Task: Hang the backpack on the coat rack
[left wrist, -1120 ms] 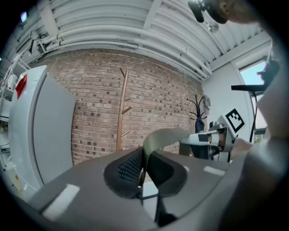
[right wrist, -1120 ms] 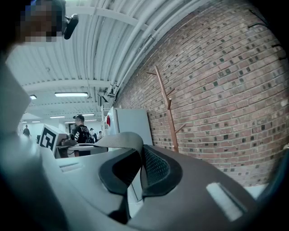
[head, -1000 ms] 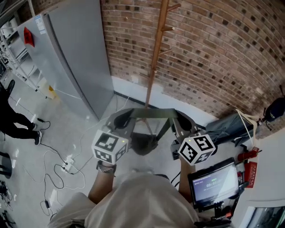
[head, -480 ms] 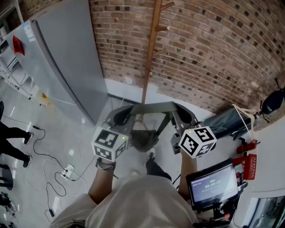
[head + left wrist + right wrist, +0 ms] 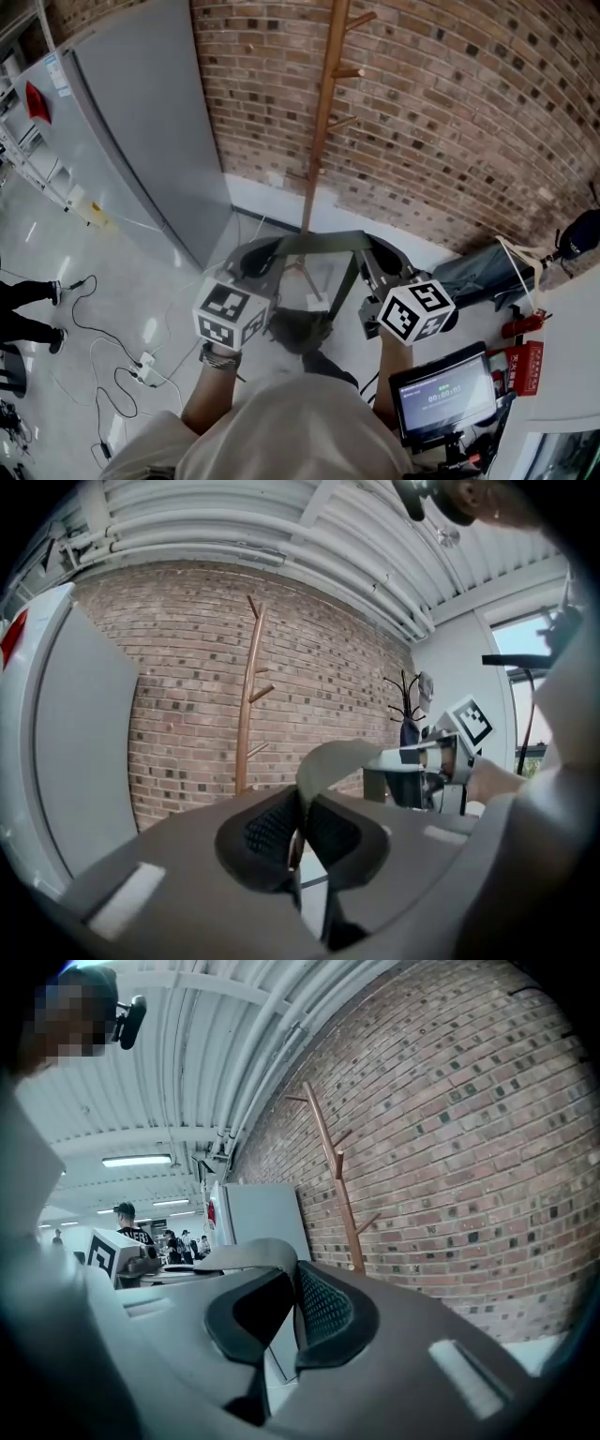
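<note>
An olive-green backpack [image 5: 300, 328] hangs by its strap [image 5: 319, 242], which is stretched level between my two grippers. My left gripper [image 5: 262, 258] is shut on the strap's left end [image 5: 337, 757], and my right gripper [image 5: 375, 253] is shut on its right end [image 5: 248, 1252]. The wooden coat rack [image 5: 323, 122] stands straight ahead against the brick wall, with short pegs up its pole. It also shows in the left gripper view as the coat rack [image 5: 248, 696] and in the right gripper view as the coat rack [image 5: 337, 1185]. The strap is apart from the rack, at about the height of its foot in the head view.
A tall grey cabinet [image 5: 141, 122] stands left of the rack. Cables and a power strip [image 5: 122, 366] lie on the floor at the left. At the right are a dark bag [image 5: 487, 267], a red extinguisher [image 5: 525, 347] and a screen [image 5: 441, 394]. People stand far off [image 5: 127, 1222].
Both grippers have carried the strap and backpack a little forward toward the rack. The person has taken a step, and the view has shifted with it.
</note>
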`<state>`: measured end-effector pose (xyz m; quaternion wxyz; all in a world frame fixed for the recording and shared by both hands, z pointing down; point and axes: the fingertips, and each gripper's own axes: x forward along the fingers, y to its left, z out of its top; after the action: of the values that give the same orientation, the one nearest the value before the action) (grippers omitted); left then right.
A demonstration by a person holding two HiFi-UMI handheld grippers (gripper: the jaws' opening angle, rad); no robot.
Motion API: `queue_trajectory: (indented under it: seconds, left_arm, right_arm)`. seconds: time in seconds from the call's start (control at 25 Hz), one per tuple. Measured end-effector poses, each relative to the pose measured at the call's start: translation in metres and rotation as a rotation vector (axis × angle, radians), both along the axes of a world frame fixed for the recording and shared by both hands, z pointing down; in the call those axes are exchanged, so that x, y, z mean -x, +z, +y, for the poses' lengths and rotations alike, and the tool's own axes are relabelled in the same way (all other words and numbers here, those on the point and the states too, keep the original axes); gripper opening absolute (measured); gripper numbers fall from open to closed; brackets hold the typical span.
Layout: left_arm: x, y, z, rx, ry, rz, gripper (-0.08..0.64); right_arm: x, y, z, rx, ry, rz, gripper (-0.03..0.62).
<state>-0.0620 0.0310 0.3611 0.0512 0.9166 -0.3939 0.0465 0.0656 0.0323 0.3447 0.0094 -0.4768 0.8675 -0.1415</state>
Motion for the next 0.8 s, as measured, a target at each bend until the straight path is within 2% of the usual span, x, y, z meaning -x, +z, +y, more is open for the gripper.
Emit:
queue_trajectory:
  seconds: [0.32, 0.8]
  left_arm:
    - [-0.011, 0.018, -0.035, 0.057, -0.014, 0.033, 0.006]
    - [-0.026, 0.006, -0.113, 0.054, -0.082, 0.033, 0.006]
  right_arm:
    - [-0.008, 0.014, -0.039, 0.023, -0.042, -0.052, 0.008]
    - [-0.019, 0.007, -0.124, 0.026, -0.120, -0.085, 0.008]
